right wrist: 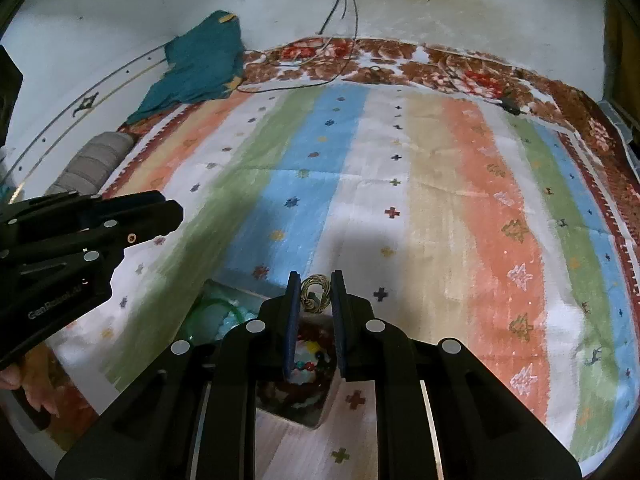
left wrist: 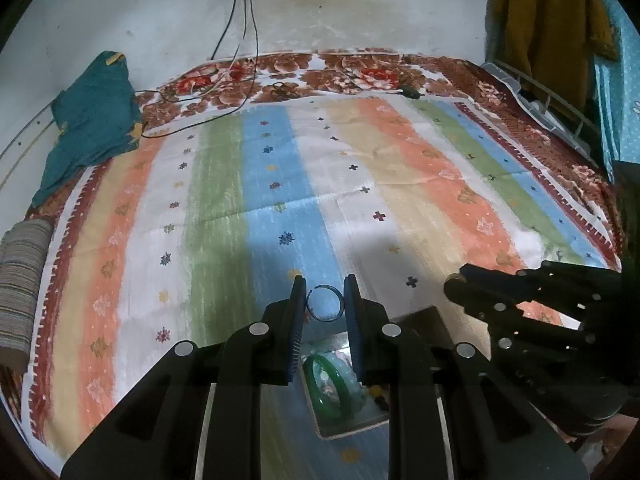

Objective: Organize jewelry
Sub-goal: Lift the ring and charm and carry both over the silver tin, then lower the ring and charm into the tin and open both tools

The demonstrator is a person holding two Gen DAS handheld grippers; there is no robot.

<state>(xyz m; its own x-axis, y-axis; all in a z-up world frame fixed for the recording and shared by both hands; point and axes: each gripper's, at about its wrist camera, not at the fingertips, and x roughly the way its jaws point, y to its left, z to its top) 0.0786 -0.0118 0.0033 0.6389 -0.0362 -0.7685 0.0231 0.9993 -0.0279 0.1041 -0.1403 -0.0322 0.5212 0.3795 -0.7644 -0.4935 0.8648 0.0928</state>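
Observation:
My left gripper (left wrist: 325, 283) is shut on a thin blue open ring (left wrist: 316, 316), held upright between its blue pads above the striped bedspread. Under it lies an open jewelry box (left wrist: 352, 427) with a green bangle (left wrist: 320, 400) inside. My right gripper (right wrist: 316, 277) is shut on a small coiled gold-coloured piece (right wrist: 308, 293), also lifted over the box (right wrist: 288, 416), where coloured beads (right wrist: 308, 366) and the green bangle (right wrist: 208, 305) show. Each gripper appears in the other's view: the right one (left wrist: 456, 286) at the right, the left one (right wrist: 176, 216) at the left.
The striped bedspread (left wrist: 280, 184) covers a bed with a floral blanket (left wrist: 320, 76) at the far edge. A teal cloth (left wrist: 92, 120), black cables (left wrist: 240, 92) and a grey rolled cloth (left wrist: 20, 288) lie left. A wire rack (left wrist: 552, 108) stands right. Fingers (right wrist: 36, 400) show bottom left.

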